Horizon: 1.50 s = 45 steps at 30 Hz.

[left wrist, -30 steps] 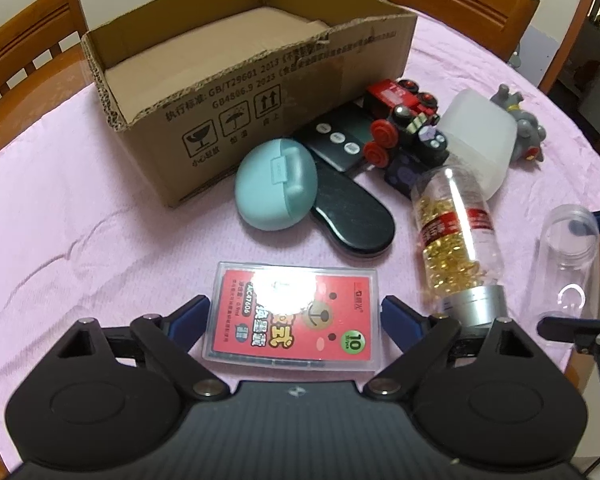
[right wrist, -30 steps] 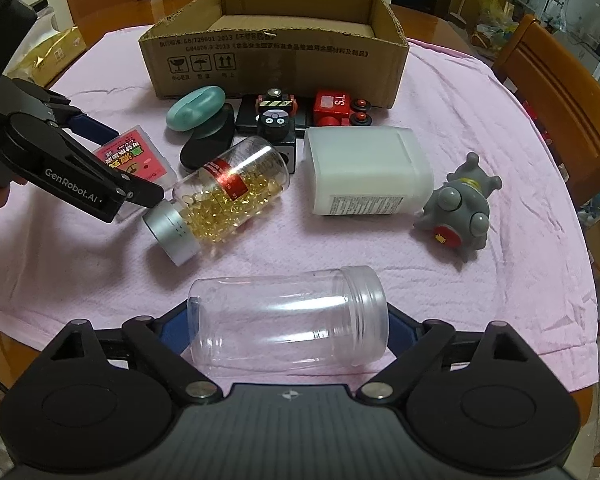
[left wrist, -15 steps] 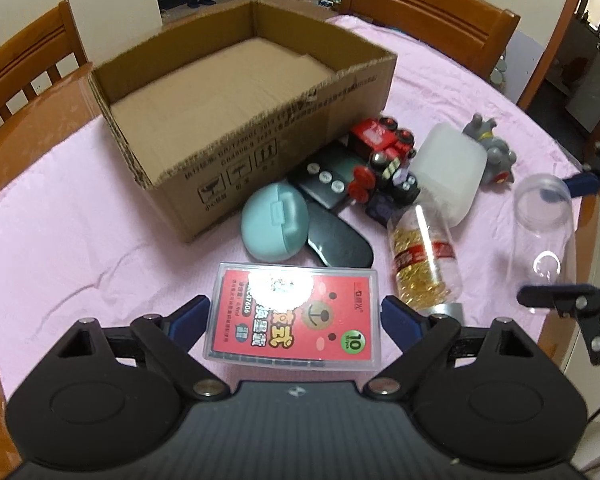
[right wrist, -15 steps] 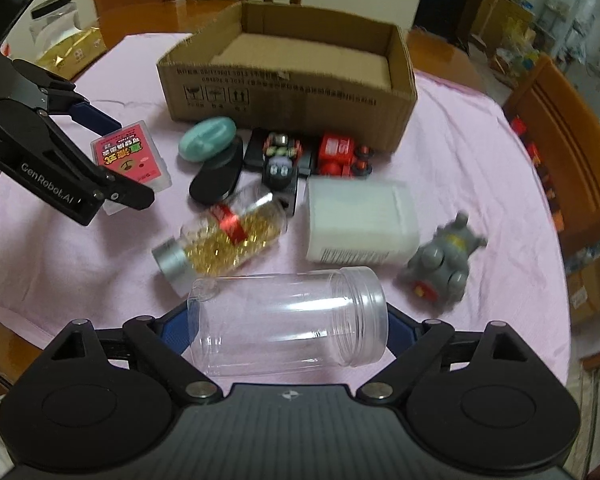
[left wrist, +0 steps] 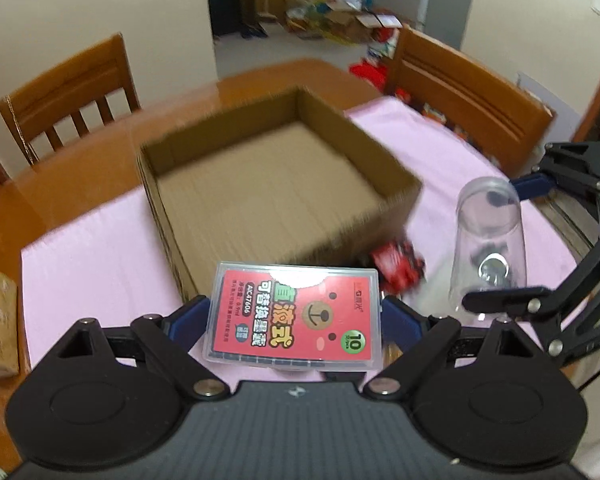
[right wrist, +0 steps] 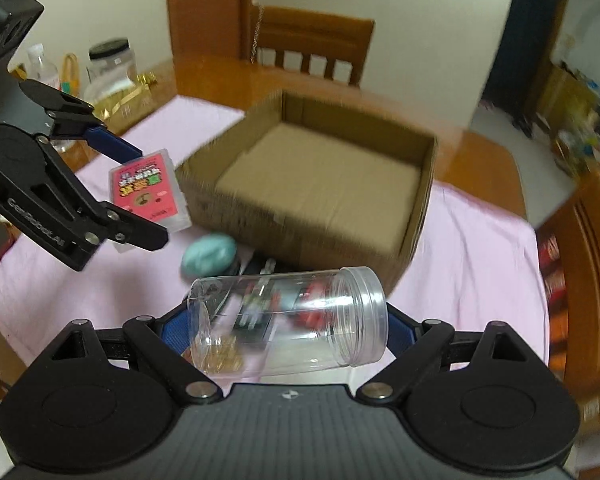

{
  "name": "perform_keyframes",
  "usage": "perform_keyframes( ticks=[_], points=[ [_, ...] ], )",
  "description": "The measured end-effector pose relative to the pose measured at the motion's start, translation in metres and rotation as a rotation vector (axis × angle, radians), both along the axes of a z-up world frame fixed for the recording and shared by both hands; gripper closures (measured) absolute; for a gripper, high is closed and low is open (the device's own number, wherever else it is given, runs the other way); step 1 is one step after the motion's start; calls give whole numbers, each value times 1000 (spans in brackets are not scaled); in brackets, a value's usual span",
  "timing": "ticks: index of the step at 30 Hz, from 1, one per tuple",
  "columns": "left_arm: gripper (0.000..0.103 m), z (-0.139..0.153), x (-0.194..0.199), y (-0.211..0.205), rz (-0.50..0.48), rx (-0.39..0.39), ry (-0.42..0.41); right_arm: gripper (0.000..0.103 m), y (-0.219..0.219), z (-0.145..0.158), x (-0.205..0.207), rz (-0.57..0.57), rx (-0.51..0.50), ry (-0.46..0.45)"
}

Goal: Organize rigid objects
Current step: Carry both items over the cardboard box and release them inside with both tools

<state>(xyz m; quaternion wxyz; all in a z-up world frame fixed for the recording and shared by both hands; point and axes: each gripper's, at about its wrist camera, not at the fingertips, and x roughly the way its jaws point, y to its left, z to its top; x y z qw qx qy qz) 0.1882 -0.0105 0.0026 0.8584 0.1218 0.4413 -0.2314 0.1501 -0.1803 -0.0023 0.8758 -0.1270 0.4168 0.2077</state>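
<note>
My left gripper (left wrist: 294, 316) is shut on a flat clear case with a red bear label (left wrist: 296, 316) and holds it in the air in front of the near wall of the open cardboard box (left wrist: 260, 200). My right gripper (right wrist: 288, 320) is shut on an empty clear plastic jar (right wrist: 288, 316), held sideways above the table near the box (right wrist: 320, 196). The jar also shows in the left wrist view (left wrist: 488, 248), and the case in the right wrist view (right wrist: 148, 192). The box looks empty.
A pink cloth (left wrist: 92, 264) covers the round wooden table (left wrist: 60, 184). A red toy train (left wrist: 398, 266), a teal oval case (right wrist: 209, 254) and a dark remote (right wrist: 256, 266) lie before the box. Wooden chairs (left wrist: 68, 88) stand around; jars and gold bags (right wrist: 112, 80) sit at the left.
Both grippers have risen and moved toward the box with their loads. The view now looks down into the box, and the objects on the cloth have dropped low in view.
</note>
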Motion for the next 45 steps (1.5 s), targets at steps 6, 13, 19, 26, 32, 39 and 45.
perform_keyframes(
  ticks=[6, 13, 19, 26, 32, 39, 45],
  points=[
    [12, 6, 52, -20, 60, 2, -54, 9, -10, 13, 42, 40, 9, -45],
    [12, -6, 116, -31, 129, 37, -83, 9, -18, 10, 80, 51, -2, -39],
    [10, -22, 150, -30, 207, 51, -119, 9, -21, 10, 89, 41, -9, -46],
    [9, -28, 152, -22, 267, 72, -128, 9, -19, 8, 104, 25, -10, -42],
    [4, -9, 127, 1, 297, 40, -145, 9, -15, 5, 122, 21, -12, -34],
    [1, 7, 81, 32, 407, -32, -154, 9, -5, 2, 152, 16, -6, -22],
    [1, -1, 44, 47, 491, -34, -142, 9, 6, -4, 187, 9, -27, -11]
  ],
)
